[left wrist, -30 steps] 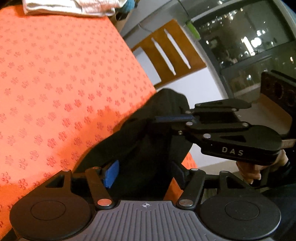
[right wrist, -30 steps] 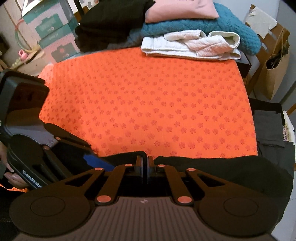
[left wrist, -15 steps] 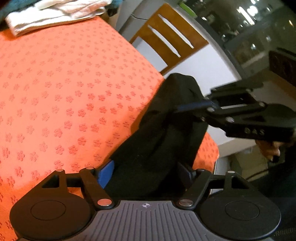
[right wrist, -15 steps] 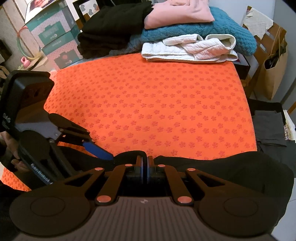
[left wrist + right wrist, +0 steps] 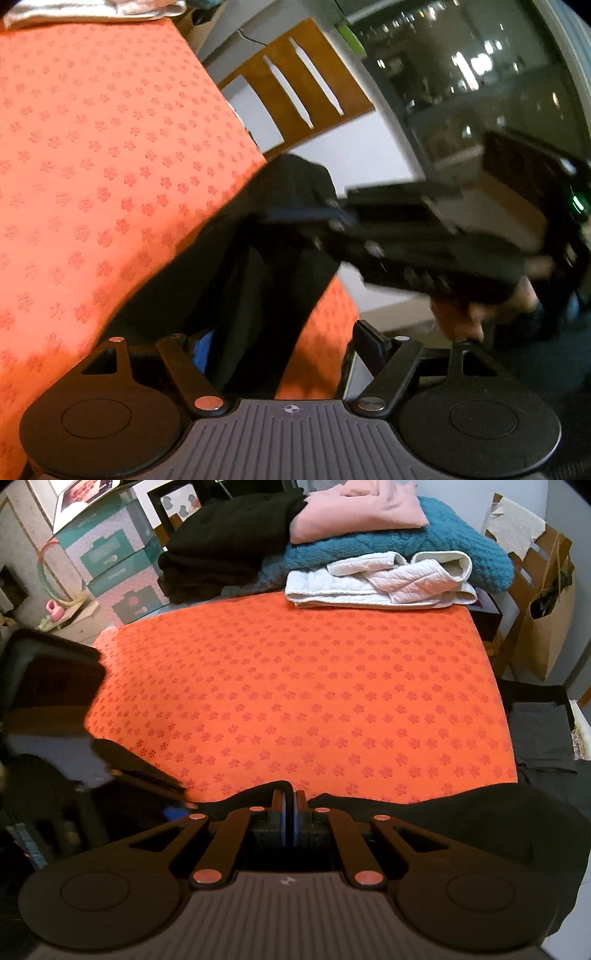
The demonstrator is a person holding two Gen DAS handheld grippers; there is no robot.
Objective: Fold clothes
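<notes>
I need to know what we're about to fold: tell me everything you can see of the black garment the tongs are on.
The black garment is dark, soft, matte cloth with no visible print; its type cannot be told. It lies bunched along the near edge of the orange flower-patterned cloth, part hanging over the edge. The right tongs are shut on its edge, lifting a small peak. It passes between the fingers of the left tongs, which stand apart, the right-hand one clear of it.

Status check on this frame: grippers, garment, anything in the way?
Left gripper open, black garment running between its fingers. Right gripper shut on the garment's edge at the near side of the orange cloth. Folded pile at far end, clear of work.
</notes>
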